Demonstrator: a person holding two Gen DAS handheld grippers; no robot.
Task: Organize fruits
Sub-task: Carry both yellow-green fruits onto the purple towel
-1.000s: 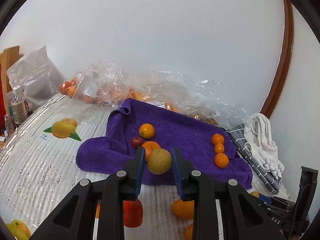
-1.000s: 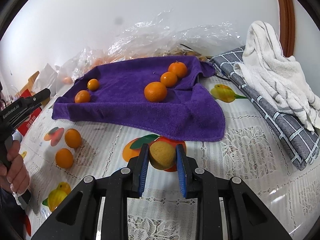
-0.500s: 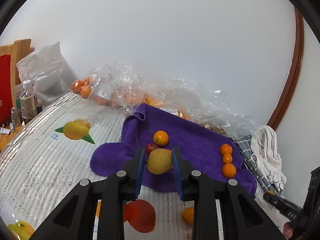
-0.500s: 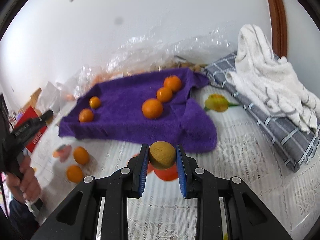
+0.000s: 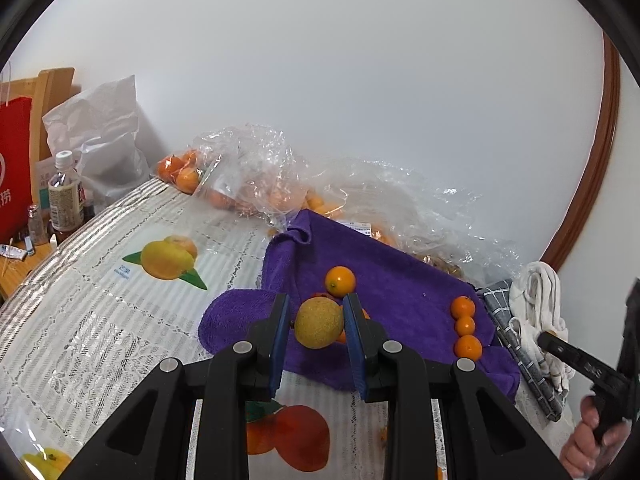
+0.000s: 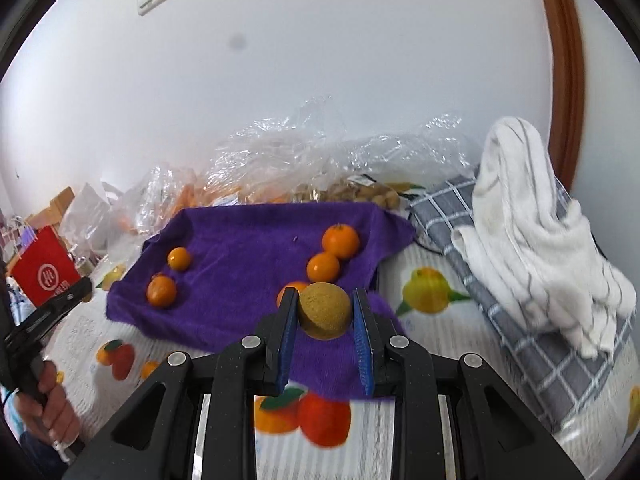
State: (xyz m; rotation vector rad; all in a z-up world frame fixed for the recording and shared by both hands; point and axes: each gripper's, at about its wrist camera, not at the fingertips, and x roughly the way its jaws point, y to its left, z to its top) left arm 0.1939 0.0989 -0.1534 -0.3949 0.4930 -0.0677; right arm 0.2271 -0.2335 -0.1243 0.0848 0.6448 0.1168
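My left gripper (image 5: 318,322) is shut on a yellow-brown pear (image 5: 319,323), held in the air over the near edge of a purple towel (image 5: 400,292). My right gripper (image 6: 325,316) is shut on a second brown pear (image 6: 325,311), above the towel's (image 6: 248,256) front edge. On the towel lie three small oranges in a row (image 5: 464,326) at the right and one orange (image 5: 340,281) at the left, with more fruit hidden behind the left pear. In the right wrist view the row of oranges (image 6: 324,267) runs behind the pear, and two oranges (image 6: 161,291) lie at the left.
Crumpled clear bags holding oranges (image 5: 256,184) lie along the wall behind the towel. A checked cloth with a white towel (image 6: 532,236) sits at the right. Bottles (image 5: 64,200) and a red bag (image 5: 12,168) stand at the left edge. The tablecloth (image 5: 100,300) has printed fruit.
Both grippers rose and moved toward the purple towel, each keeping its pear. The right one went from over the bare tablecloth to above the towel's front edge.
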